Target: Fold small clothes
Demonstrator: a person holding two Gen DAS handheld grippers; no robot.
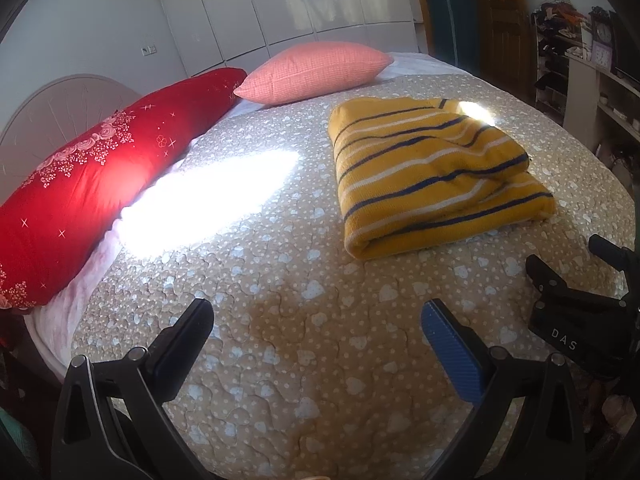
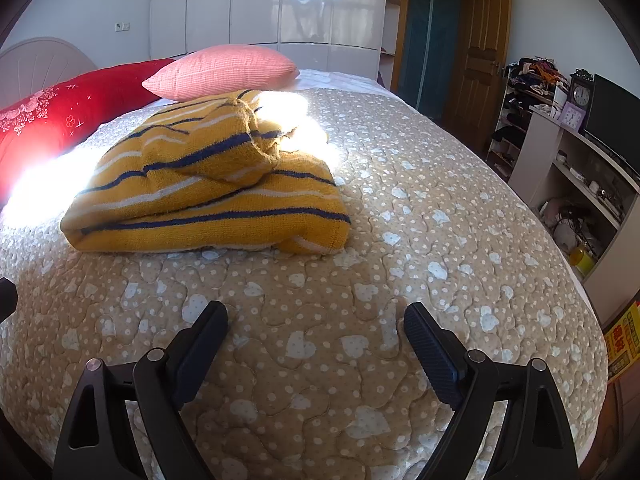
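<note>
We have both grippers hanging above the bed with nothing in them: the left gripper has its fingers spread wide over bare quilt, and the right gripper is spread the same way. The yellow striped sweater lies on the quilt ahead of us, apart from both grippers, already doubled into a thick bundle. From the left wrist view it sits to the right of centre, with the red pillow and the pink pillow well behind it at the headboard side.

We judge the fold is mostly done, so the risks lie in any tidying we attempt. The top layer looks lumpy and bunched near its far edge, and a loose flap sits raised there; if we pinch only that flap, we may drag the upper layer off and undo the bundle. The knit is thick and soft, so a shallow pinch could slip, while a deep one could catch the quilt beneath and lift it too. A strong patch of sunlight washes out the far side of the sweater, which hides the edges there, so we could misjudge where the fabric ends.
</note>
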